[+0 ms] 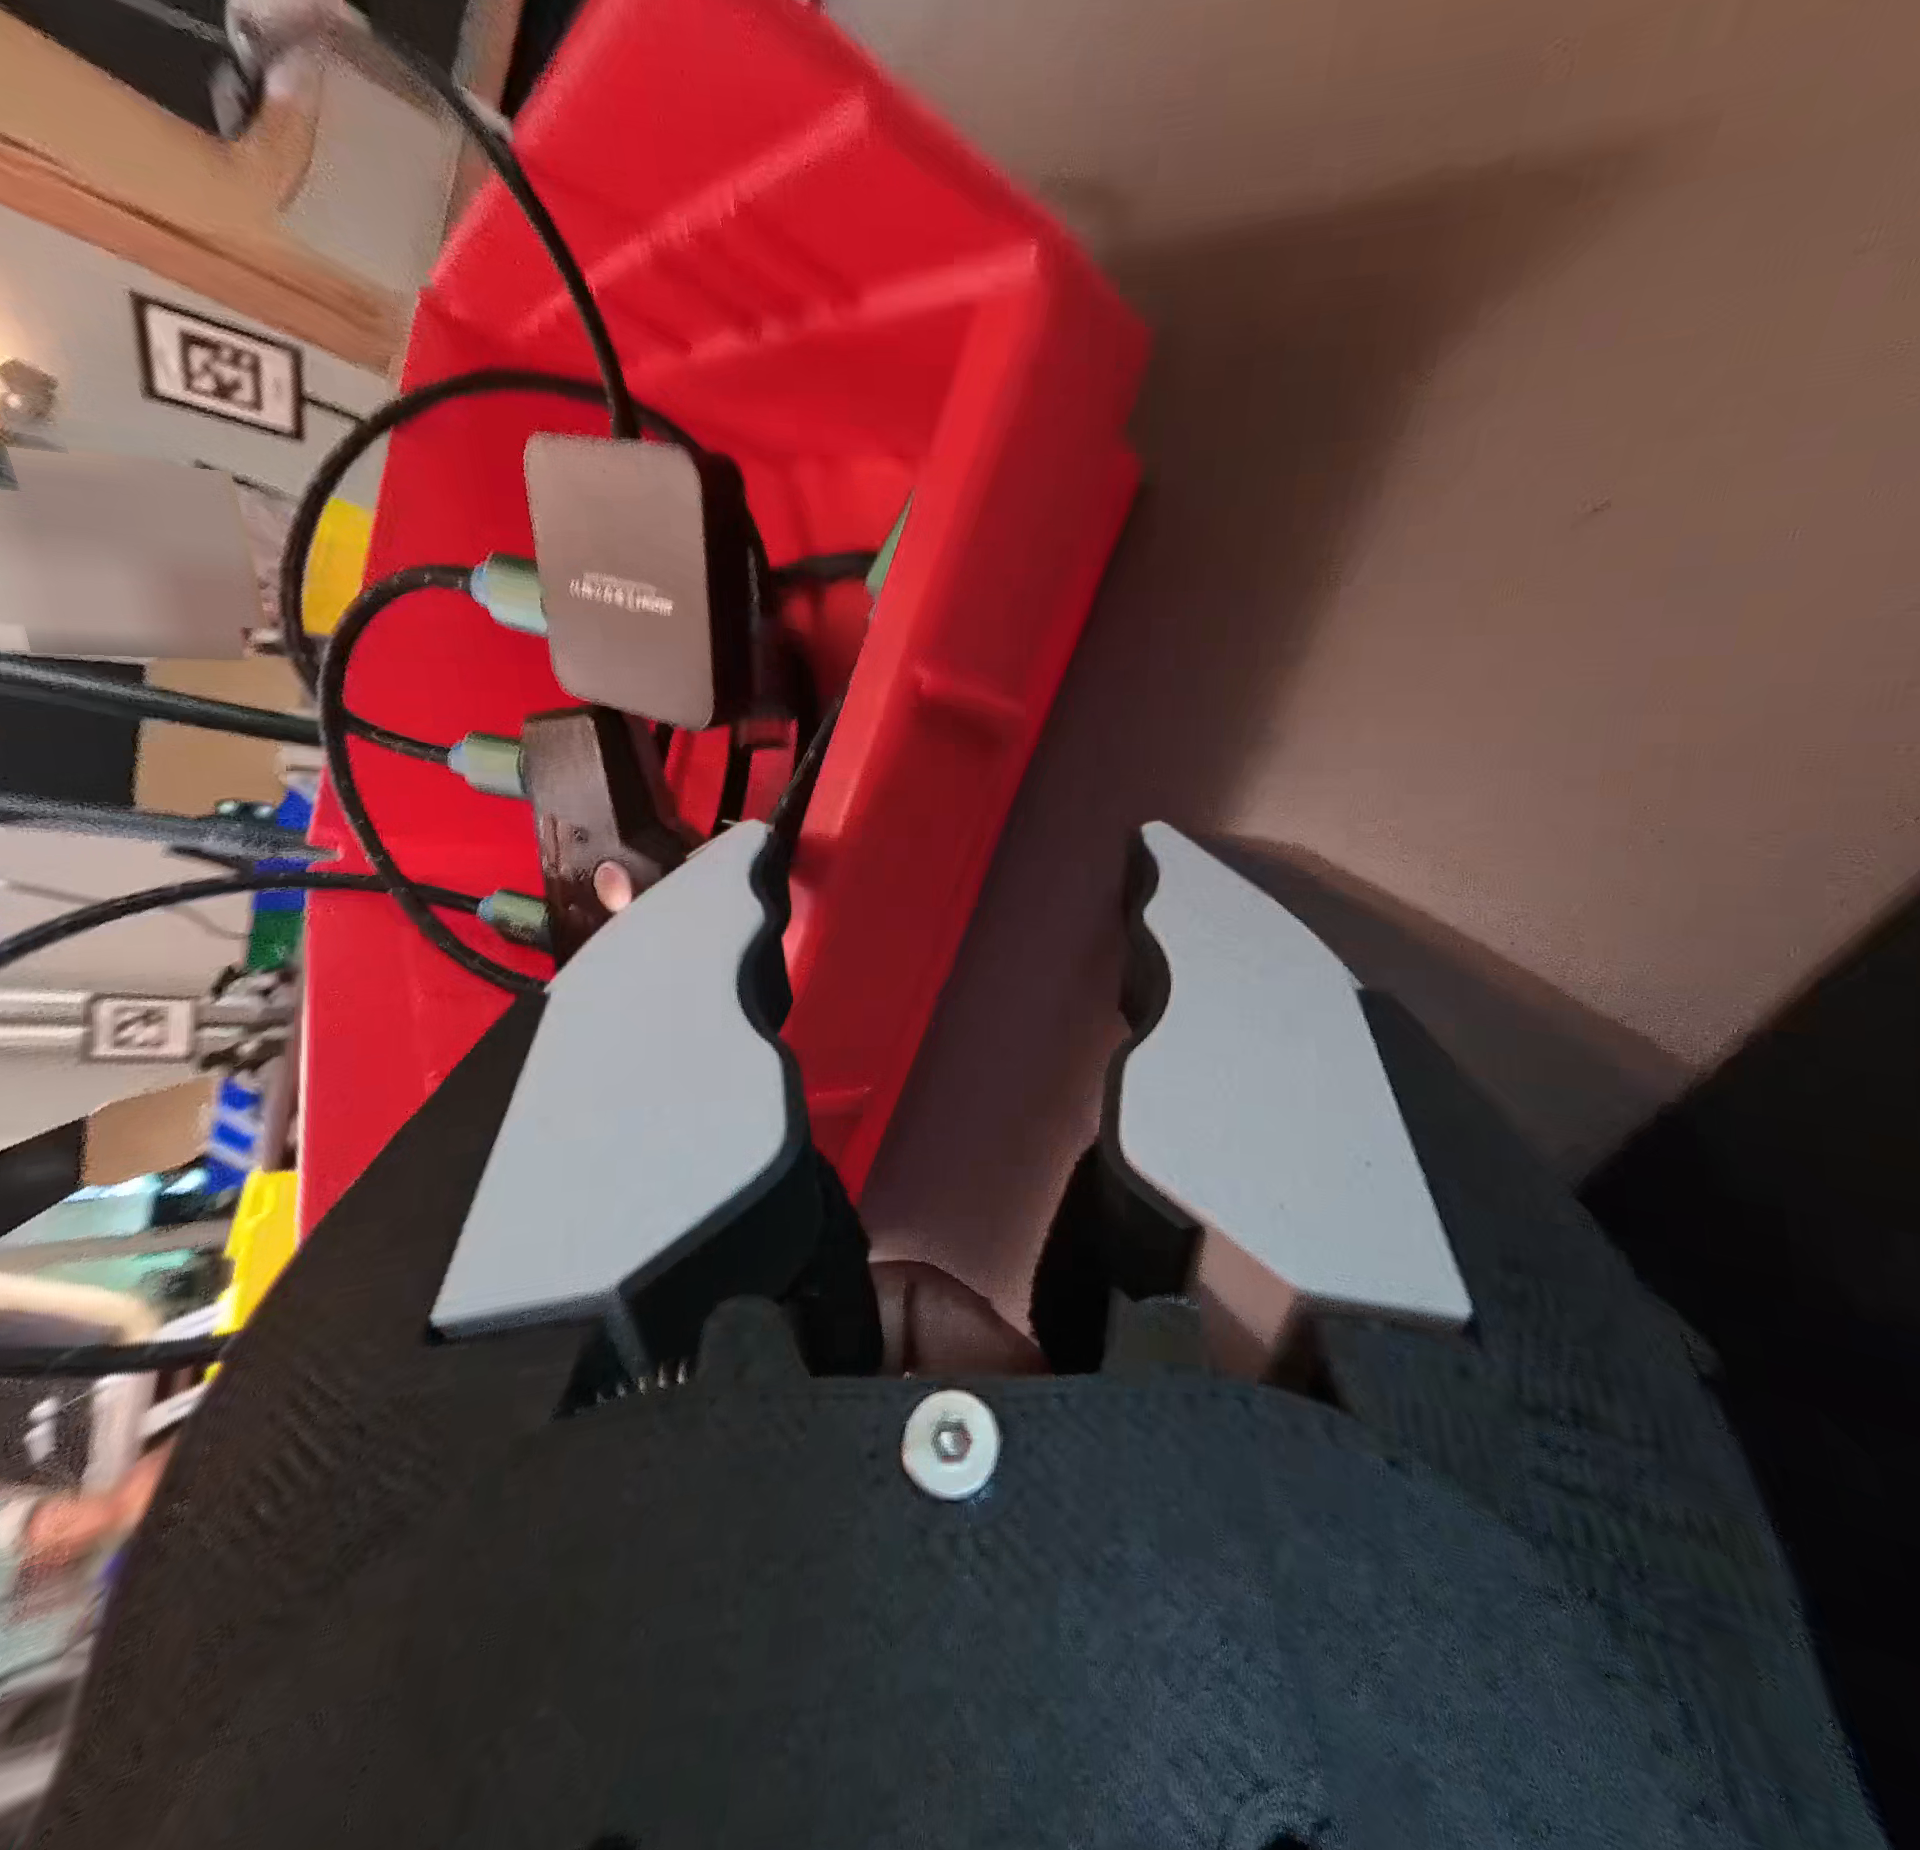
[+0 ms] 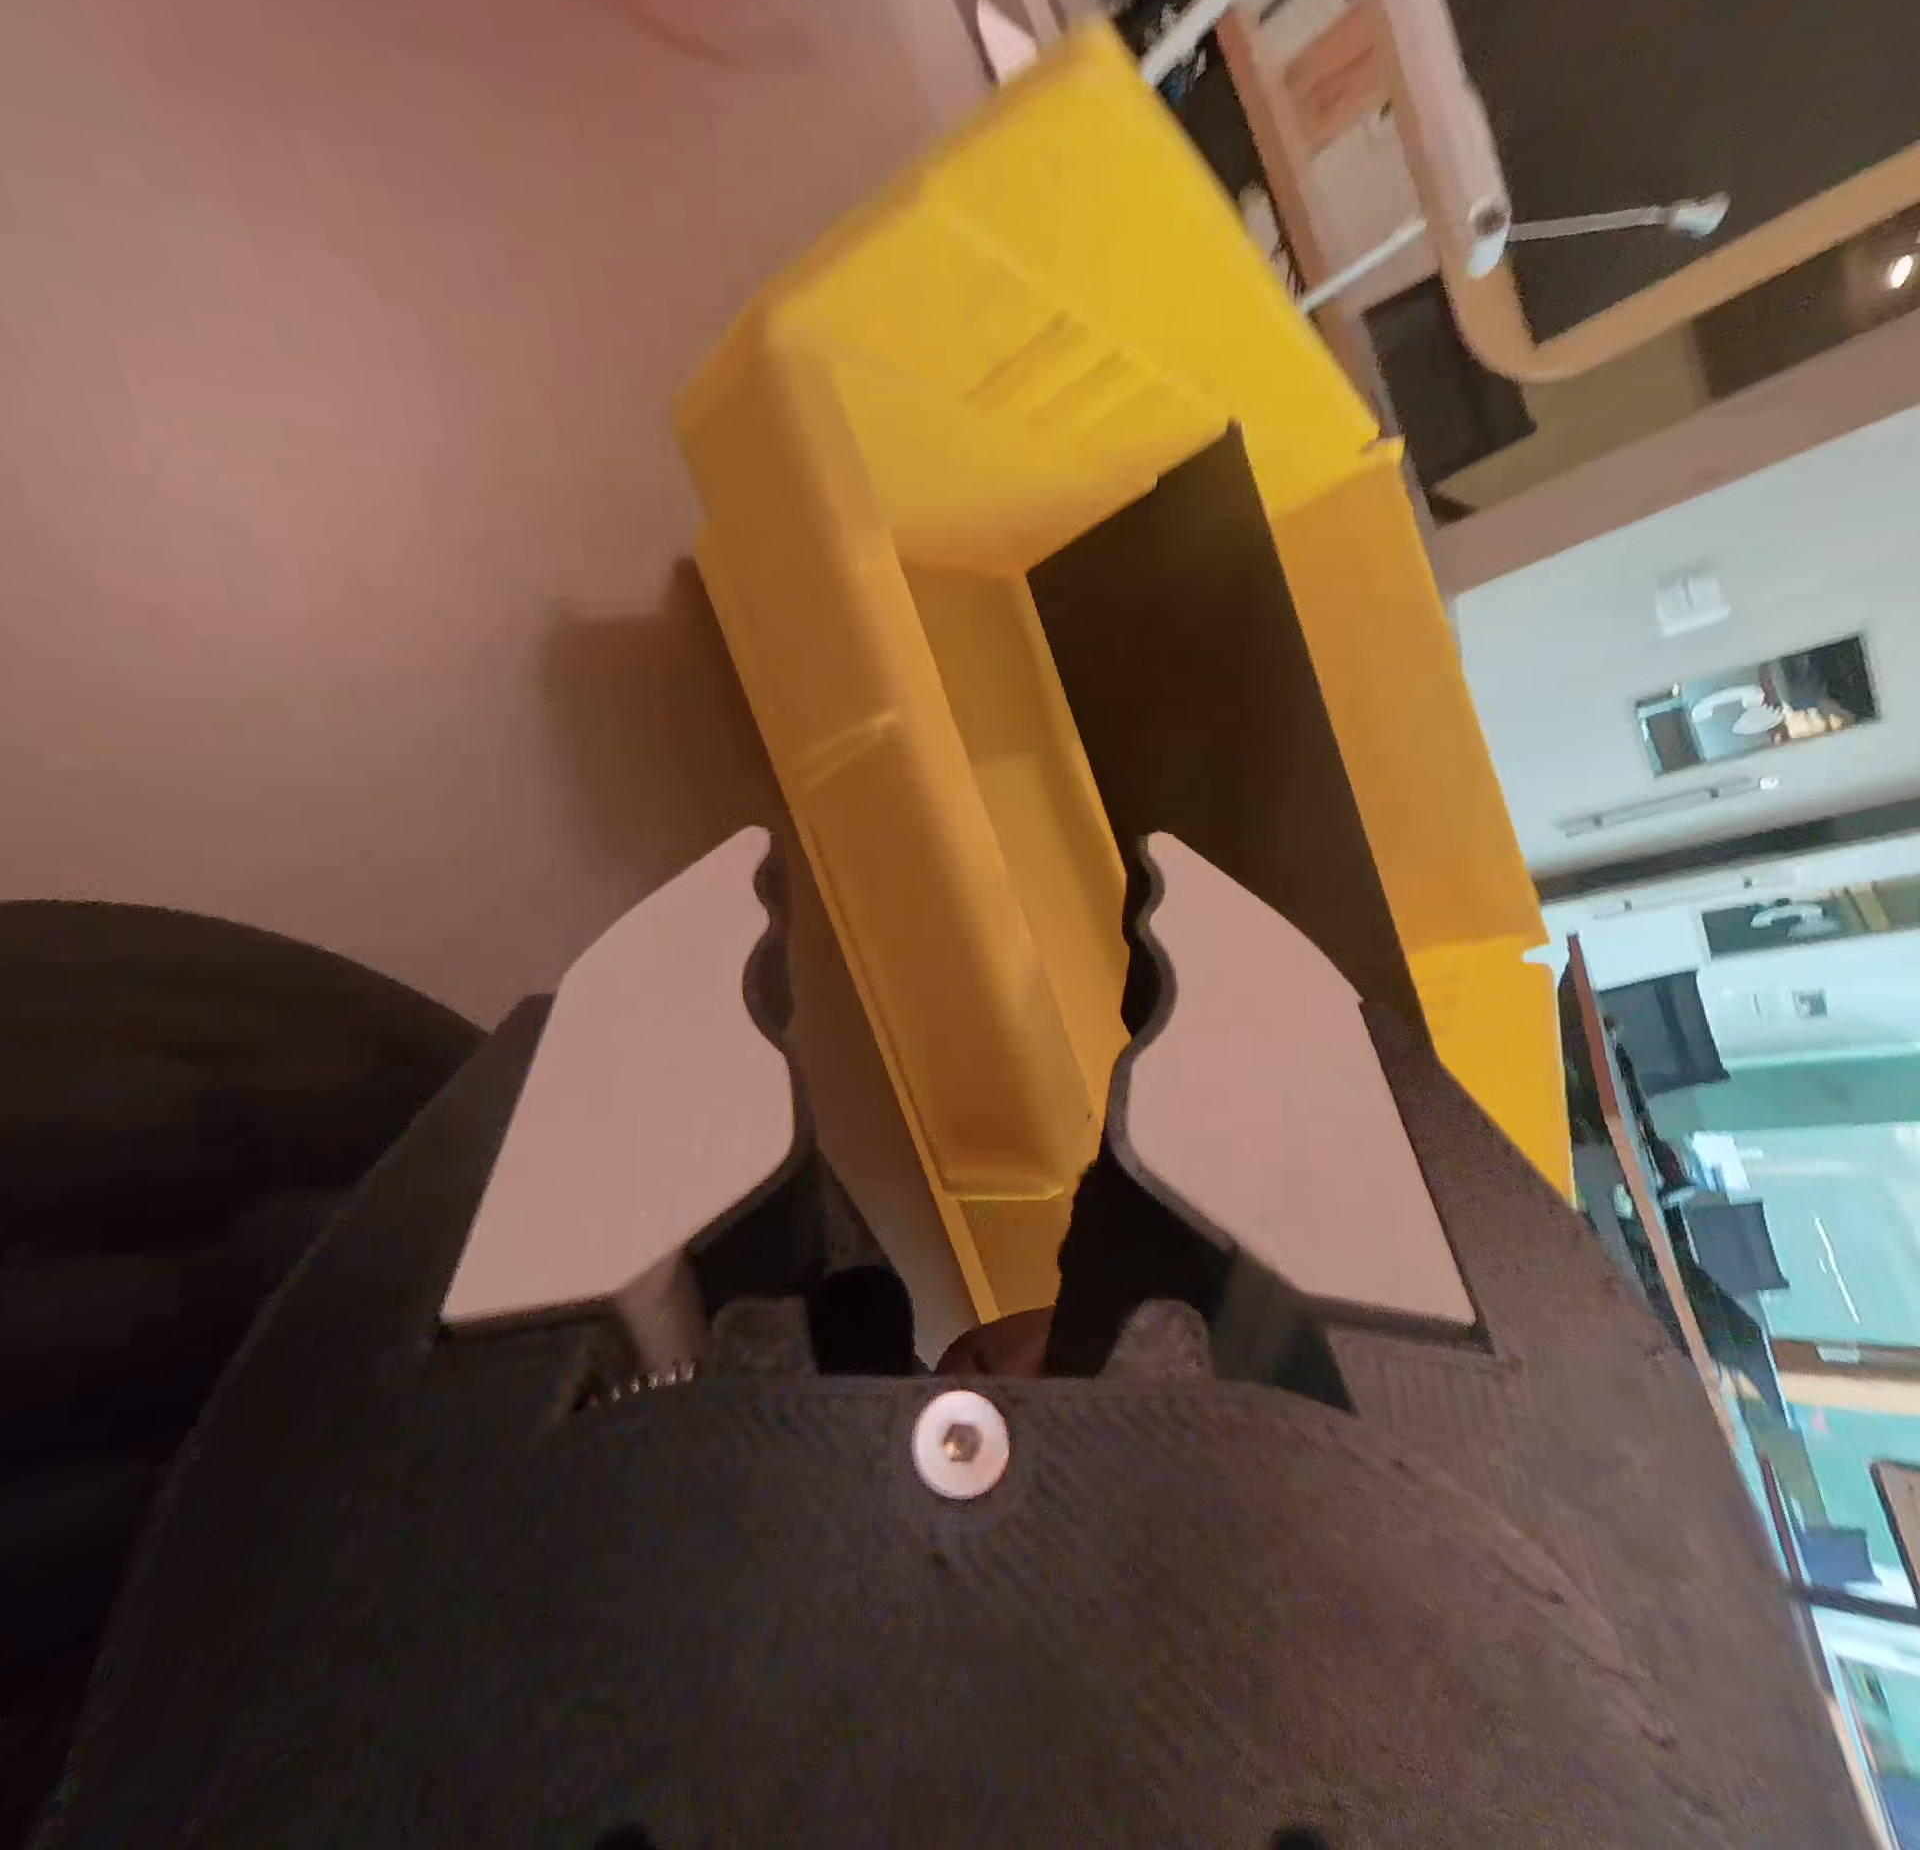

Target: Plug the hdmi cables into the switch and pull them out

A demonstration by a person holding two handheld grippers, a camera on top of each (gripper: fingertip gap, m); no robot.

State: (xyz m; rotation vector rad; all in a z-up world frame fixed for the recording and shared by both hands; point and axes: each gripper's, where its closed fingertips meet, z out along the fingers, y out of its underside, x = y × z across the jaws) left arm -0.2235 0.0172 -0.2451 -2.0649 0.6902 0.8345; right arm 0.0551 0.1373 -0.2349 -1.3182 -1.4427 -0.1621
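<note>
In the left wrist view a dark grey HDMI switch (image 1: pixel 623 574) lies inside a red bin (image 1: pixel 769 273). Three black cables with silver plug ends (image 1: pixel 509 595) (image 1: pixel 488 761) (image 1: pixel 514 912) sit at its left side. The top plug is seated in the switch; whether the lower two are plugged in is hidden. My left gripper (image 1: pixel 956 855) is open and empty, with the bin's near wall between its fingers, short of the switch. My right gripper (image 2: pixel 956 855) is open over the side wall of a yellow bin (image 2: pixel 1039 273). No switch or cable shows in the right wrist view.
Both bins stand on a brown tabletop (image 1: pixel 1455 346). A black divider (image 2: pixel 1174 657) sits inside the yellow bin. A dark rounded object (image 1: pixel 1766 1125) lies right of the left gripper. Cluttered shelves and cables (image 1: pixel 125 709) are beyond the red bin's left side.
</note>
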